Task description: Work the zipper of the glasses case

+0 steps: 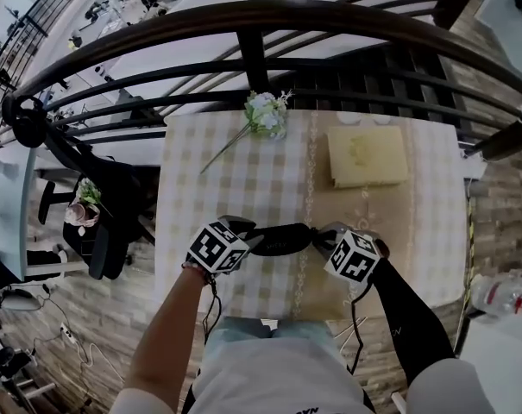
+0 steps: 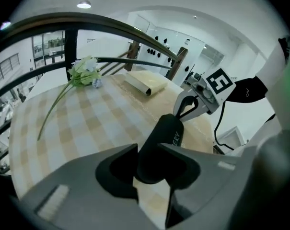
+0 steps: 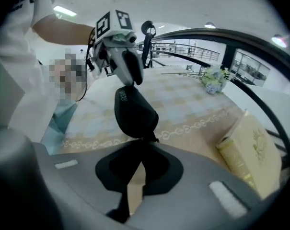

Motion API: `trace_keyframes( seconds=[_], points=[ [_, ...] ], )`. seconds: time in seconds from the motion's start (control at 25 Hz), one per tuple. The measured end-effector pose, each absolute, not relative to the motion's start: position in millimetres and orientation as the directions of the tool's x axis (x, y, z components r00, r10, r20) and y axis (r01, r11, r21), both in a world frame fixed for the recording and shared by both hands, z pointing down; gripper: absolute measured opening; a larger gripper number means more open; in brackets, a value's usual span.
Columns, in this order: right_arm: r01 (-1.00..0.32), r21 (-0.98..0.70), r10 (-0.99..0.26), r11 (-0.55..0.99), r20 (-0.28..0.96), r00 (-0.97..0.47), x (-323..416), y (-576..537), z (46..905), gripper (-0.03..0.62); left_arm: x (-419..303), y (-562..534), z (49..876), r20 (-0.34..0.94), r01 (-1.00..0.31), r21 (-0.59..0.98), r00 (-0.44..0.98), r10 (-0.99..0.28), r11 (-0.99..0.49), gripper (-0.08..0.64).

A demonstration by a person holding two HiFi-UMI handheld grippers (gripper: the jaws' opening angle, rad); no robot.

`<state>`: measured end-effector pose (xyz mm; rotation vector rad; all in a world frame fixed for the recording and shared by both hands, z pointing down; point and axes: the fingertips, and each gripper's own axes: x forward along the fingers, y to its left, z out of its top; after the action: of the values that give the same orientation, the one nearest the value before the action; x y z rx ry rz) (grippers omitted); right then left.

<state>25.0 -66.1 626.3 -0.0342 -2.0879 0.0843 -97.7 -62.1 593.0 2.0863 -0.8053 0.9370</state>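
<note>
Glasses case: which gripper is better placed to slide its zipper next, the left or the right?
Right. The right gripper is shut at the narrow end of the glasses case, apparently on the zipper pull. The left gripper clamps the case's other end, so it serves better as the holder.

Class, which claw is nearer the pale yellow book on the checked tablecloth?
Right. The right claw hangs close to the pale yellow book, on the person's side of it; the left claw is farther off, beyond the black glasses case that both grip.
</note>
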Motion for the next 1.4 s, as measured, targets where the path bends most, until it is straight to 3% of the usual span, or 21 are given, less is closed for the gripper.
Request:
trace_keyframes(
  seconds=[0.24, 0.52, 0.68, 0.8, 0.88, 1.08, 1.24, 1.32, 1.4],
  points=[
    [-0.169, -0.023, -0.069, 0.985, 0.854, -0.516, -2.6, -111.5, 631.2, 0.031, -91.7, -47.8, 589.8, 0.799, -0.735, 0.424, 0.579, -0.164, -0.529, 0.124],
    [-0.253, -0.061, -0.09, 0.966, 0.834, -0.544, -37.4, -135.3, 629.3, 0.031, -120.3, -56.5, 598.6, 0.812, -0.811, 0.41, 0.533, -0.238, -0.418, 0.123],
    [-0.228, -0.038, -0.089, 0.973, 0.848, -0.523, -39.3, -134.0, 636.0, 0.031, -121.7, -65.9, 584.1, 0.793, -0.807, 0.35, 0.526, -0.308, -0.475, 0.123],
    [-0.214, -0.028, -0.09, 0.976, 0.85, -0.52, -39.3, -134.1, 638.7, 0.031, -97.9, -83.9, 561.2, 0.74, -0.776, 0.312, 0.56, -0.372, -0.548, 0.065],
    [-0.202, -0.019, -0.091, 0.979, 0.85, -0.518, -38.8, -133.7, 639.3, 0.031, -82.4, -89.0, 561.2, 0.754, -0.749, 0.276, 0.557, -0.347, -0.602, 0.015],
    [-0.144, 0.017, -0.088, 0.989, 0.861, -0.5, -37.4, -130.9, 641.0, 0.031, -82.5, -84.2, 597.5, 0.883, -0.703, 0.109, 0.393, -0.255, -0.703, 0.011],
    [-0.098, 0.056, -0.097, 0.994, 0.868, -0.487, -36.6, -130.9, 643.1, 0.035, -82.3, -84.8, 598.6, 0.89, -0.695, 0.118, 0.392, -0.235, -0.709, 0.011],
    [-0.062, 0.077, -0.097, 0.995, 0.877, -0.471, -35.1, -129.0, 646.7, 0.106, -82.0, -84.9, 599.2, 0.893, -0.688, 0.117, 0.388, -0.226, -0.716, 0.011],
    [-0.032, 0.086, -0.091, 0.996, 0.877, -0.472, -36.2, -127.3, 648.0, 0.115, -82.1, -84.8, 599.9, 0.894, -0.683, 0.119, 0.39, -0.221, -0.72, 0.011]
  ],
)
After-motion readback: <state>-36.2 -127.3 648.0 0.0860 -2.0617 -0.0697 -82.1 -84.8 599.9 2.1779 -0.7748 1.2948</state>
